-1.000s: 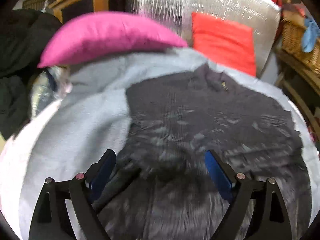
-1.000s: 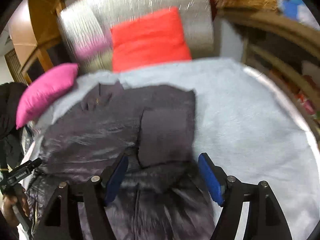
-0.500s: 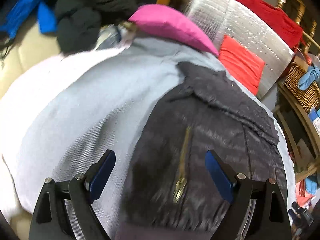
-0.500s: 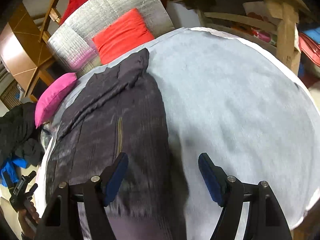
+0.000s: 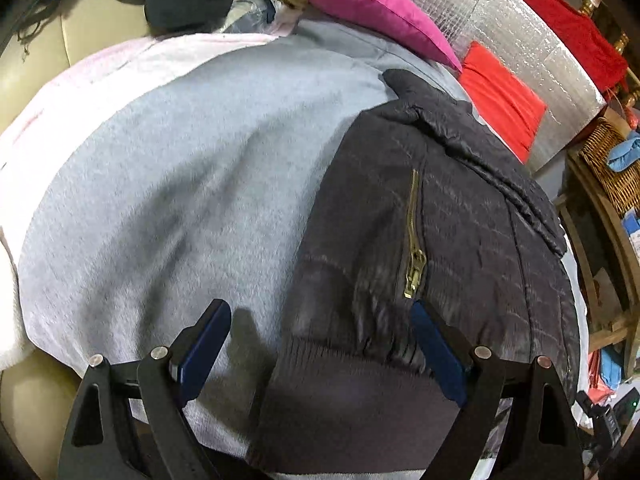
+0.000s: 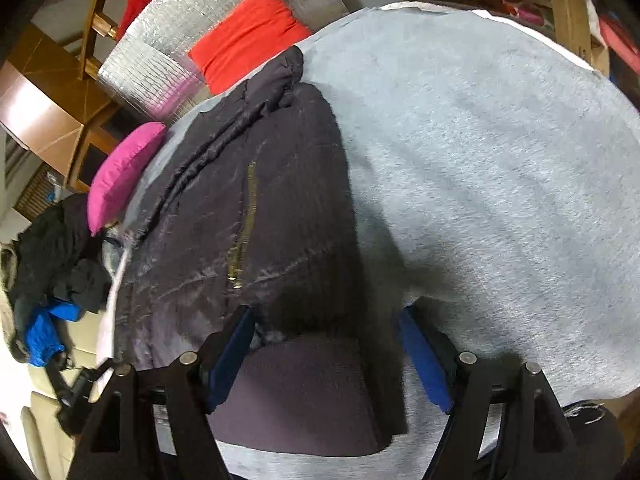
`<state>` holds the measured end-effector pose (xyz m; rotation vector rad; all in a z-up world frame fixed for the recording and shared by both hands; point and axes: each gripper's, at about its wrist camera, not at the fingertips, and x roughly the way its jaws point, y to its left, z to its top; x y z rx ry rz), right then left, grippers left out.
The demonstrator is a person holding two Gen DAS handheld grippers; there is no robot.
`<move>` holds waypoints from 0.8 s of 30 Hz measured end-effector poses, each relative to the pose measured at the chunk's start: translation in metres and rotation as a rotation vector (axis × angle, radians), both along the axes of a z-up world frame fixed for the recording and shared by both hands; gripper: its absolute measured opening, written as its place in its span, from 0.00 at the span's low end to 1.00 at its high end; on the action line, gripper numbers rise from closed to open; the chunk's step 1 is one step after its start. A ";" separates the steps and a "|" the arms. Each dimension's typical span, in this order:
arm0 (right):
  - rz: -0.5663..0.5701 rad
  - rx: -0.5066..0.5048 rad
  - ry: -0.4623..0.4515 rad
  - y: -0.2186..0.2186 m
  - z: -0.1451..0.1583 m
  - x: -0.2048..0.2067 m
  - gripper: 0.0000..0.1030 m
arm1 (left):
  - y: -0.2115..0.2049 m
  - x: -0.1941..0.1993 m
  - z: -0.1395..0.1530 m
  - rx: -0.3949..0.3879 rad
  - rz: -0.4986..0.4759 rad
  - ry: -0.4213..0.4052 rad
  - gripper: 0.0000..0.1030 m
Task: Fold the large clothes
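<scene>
A dark grey quilted jacket (image 5: 460, 240) lies flat on a light grey blanket (image 5: 180, 184), sleeves folded in, brass zipper (image 5: 414, 240) up the middle, ribbed hem nearest me. My left gripper (image 5: 320, 354) is open, its jaws standing over the hem's left corner. In the right wrist view the jacket (image 6: 272, 208) runs away from me on the blanket (image 6: 500, 160). My right gripper (image 6: 326, 354) is open over the hem's right corner. Neither gripper holds cloth.
A pink pillow (image 5: 372, 4), a red cushion (image 5: 504, 96) and a silver foil panel (image 5: 520, 52) stand at the far end. Dark and blue clothes (image 6: 52, 264) are piled left. Wooden shelves and a wicker basket (image 5: 612, 160) stand right.
Both grippers have pulled back from the jacket's body to its hem edge, and the views have tilted. The jacket now lies as a narrow strip with both sleeves folded in.
</scene>
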<state>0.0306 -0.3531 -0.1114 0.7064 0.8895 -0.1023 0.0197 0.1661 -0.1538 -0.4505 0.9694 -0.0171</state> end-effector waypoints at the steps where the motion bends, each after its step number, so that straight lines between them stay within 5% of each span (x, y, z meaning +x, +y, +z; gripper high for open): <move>1: 0.013 0.013 -0.011 0.003 0.000 0.000 0.77 | -0.001 -0.002 -0.001 -0.012 -0.009 -0.003 0.88; 10: 0.031 0.131 -0.052 0.000 -0.015 -0.012 0.70 | 0.005 -0.006 -0.009 -0.110 -0.020 0.020 0.88; 13: 0.019 0.155 -0.042 -0.005 -0.018 -0.016 0.48 | 0.002 -0.006 -0.008 -0.093 -0.028 0.021 0.84; 14: 0.015 0.167 -0.035 -0.006 -0.020 -0.016 0.36 | 0.000 -0.007 -0.008 -0.069 -0.033 0.025 0.79; 15: 0.013 0.195 -0.035 -0.008 -0.023 -0.017 0.34 | -0.002 -0.006 -0.007 -0.047 -0.034 0.030 0.64; 18: 0.013 0.208 -0.035 -0.010 -0.023 -0.017 0.31 | -0.005 -0.006 -0.006 -0.019 -0.041 0.025 0.51; 24: 0.001 0.244 -0.021 -0.015 -0.028 -0.017 0.34 | -0.006 -0.007 -0.005 -0.019 -0.035 0.025 0.60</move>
